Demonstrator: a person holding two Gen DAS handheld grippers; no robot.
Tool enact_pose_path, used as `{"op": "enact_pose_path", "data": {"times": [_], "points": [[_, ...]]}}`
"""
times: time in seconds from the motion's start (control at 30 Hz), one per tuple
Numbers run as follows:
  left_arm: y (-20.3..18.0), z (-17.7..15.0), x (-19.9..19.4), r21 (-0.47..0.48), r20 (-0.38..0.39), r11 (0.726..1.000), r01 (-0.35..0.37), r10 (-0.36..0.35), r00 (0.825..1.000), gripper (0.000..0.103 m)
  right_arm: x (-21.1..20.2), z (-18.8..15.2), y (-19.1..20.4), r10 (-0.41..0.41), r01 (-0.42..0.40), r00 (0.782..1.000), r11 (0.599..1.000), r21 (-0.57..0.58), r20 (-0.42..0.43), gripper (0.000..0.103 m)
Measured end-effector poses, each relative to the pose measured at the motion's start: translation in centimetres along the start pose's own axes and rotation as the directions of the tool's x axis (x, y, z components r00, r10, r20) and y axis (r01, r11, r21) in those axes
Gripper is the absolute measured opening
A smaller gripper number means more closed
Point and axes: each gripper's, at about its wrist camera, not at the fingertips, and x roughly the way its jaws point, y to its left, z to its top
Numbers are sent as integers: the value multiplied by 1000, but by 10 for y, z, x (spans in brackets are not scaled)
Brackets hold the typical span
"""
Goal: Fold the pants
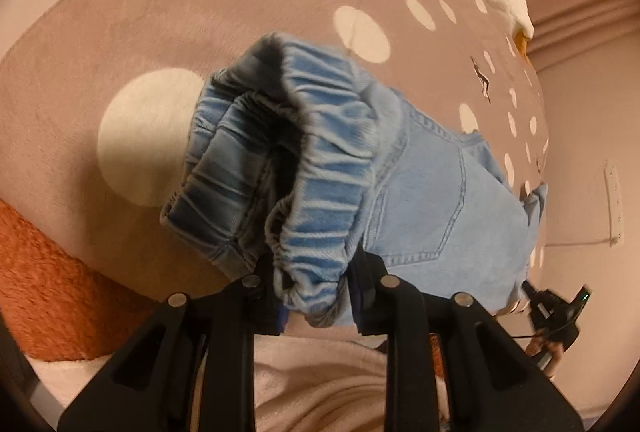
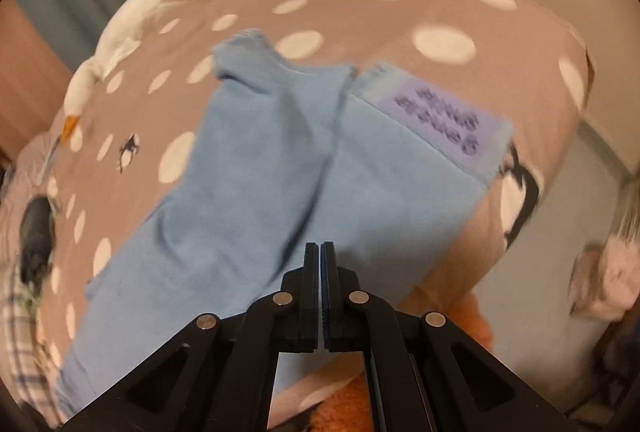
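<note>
Left gripper (image 1: 316, 292) pinches the pants' (image 1: 420, 191) waistband; right gripper (image 2: 320, 252) is clenched, seemingly empty. Pants lie on the spotted blanket (image 1: 240, 11), legs laid together; further folding remains.

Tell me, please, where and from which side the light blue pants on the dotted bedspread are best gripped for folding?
Probably the elastic waistband of the pants, approached from its open end as the left gripper does now: the gathered, thick rim stands up between its fingers, an edge to pinch. The flat leg fabric ahead of the shut right gripper offers no such ridge.
</note>
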Motion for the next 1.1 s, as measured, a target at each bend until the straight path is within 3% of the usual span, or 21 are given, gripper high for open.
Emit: {"op": "enact_pose_path", "data": {"times": [0.13,0.2,0.27,0.3,0.43,0.53,0.9,1.0,1.07,1.1], "points": [[-4,2,2,27,-3,1000,-16,16,1000,25,-1,24,-11,43,-44,999,999,22,29,4],[-6,3,4,26,-2,999,-18,18,1000,25,-1,37,-9,36,-37,998,999,20,49,14],[-8,5,7,16,-2,1000,-19,19,1000,26,3,54,-6,45,-46,996,999,15,71,36],[-7,4,8,14,0,1000,-20,20,1000,26,7,62,-5,37,-39,996,999,18,76,38],[-8,2,8,23,5,999,-34,34,999,26,29,74,4,-114,113,989,993,19,94,38],[-8,3,9,16,-2,999,-38,38,999,27,41,75,4,-69,67,995,997,26,77,38],[-14,4,15,37,-15,997,-72,73,997,28,58,91,11,-75,75,993,997,5,92,37],[-13,4,15,31,-17,997,-64,65,998,28,65,97,15,-96,97,991,995,-9,90,23],[-13,4,15,35,-15,997,-64,65,998,28,60,98,17,-84,86,991,996,-16,99,5],[-13,4,15,37,-13,997,-65,65,998,28,57,99,19,-86,88,991,996,-15,105,5]]}}
